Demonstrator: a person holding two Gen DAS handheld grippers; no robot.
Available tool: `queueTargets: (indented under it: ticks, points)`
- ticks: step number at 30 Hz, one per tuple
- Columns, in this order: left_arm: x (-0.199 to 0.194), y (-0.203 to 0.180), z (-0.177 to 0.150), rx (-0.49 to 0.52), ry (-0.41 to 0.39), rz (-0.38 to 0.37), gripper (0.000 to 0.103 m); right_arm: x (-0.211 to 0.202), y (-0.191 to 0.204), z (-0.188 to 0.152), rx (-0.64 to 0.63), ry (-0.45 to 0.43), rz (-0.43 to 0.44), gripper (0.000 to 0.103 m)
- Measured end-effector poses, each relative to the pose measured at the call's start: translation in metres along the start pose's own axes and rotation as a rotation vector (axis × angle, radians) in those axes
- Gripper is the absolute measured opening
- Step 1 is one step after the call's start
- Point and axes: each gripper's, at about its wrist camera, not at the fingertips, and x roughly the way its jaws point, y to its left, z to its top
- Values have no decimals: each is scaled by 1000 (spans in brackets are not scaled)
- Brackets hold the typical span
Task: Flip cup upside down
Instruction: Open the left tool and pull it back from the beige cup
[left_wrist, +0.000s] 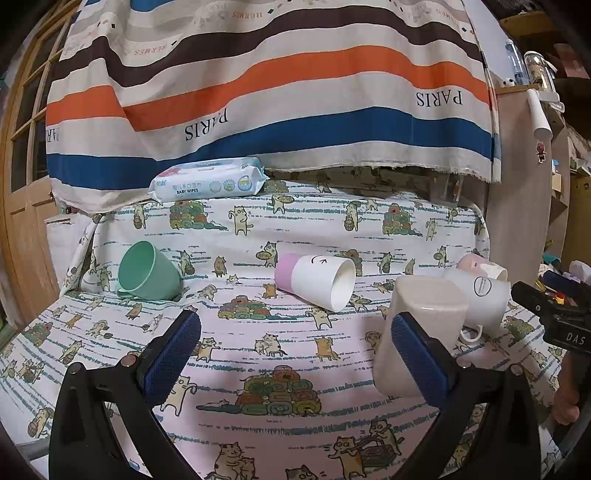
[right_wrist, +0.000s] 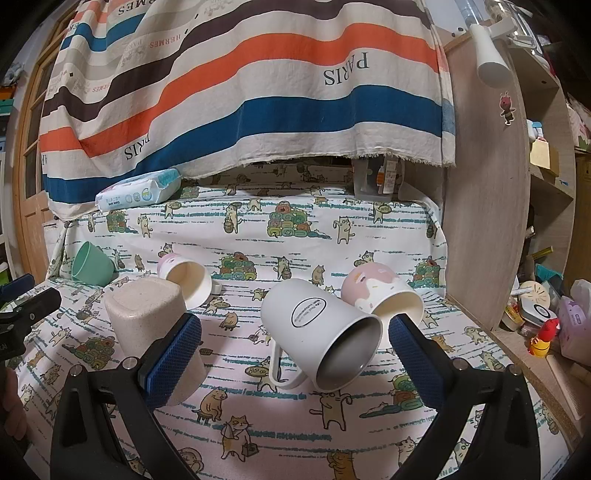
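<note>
Beige speckled cup (right_wrist: 147, 317), already mouth-down, lower left of right view. White mug (right_wrist: 325, 332) centre frame on its side on cat-print desk cloth (right_wrist: 295, 424), lined between spread fingers of right gripper (right_wrist: 295, 354), likely next for flipping. Left gripper (left_wrist: 295, 350) spread, empty.

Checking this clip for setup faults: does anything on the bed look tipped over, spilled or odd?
Four cups lie on their sides: the green cup, pink-and-white cup, white handled mug and donut-pattern cup. The beige cup already stands upside down. No spill visible.
</note>
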Motion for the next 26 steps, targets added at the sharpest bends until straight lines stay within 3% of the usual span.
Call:
queueTargets:
  ticks: [26]
  points:
    - [-1, 0, -2, -2, 1, -6, 103, 0, -3, -1, 7, 7, -3, 102]
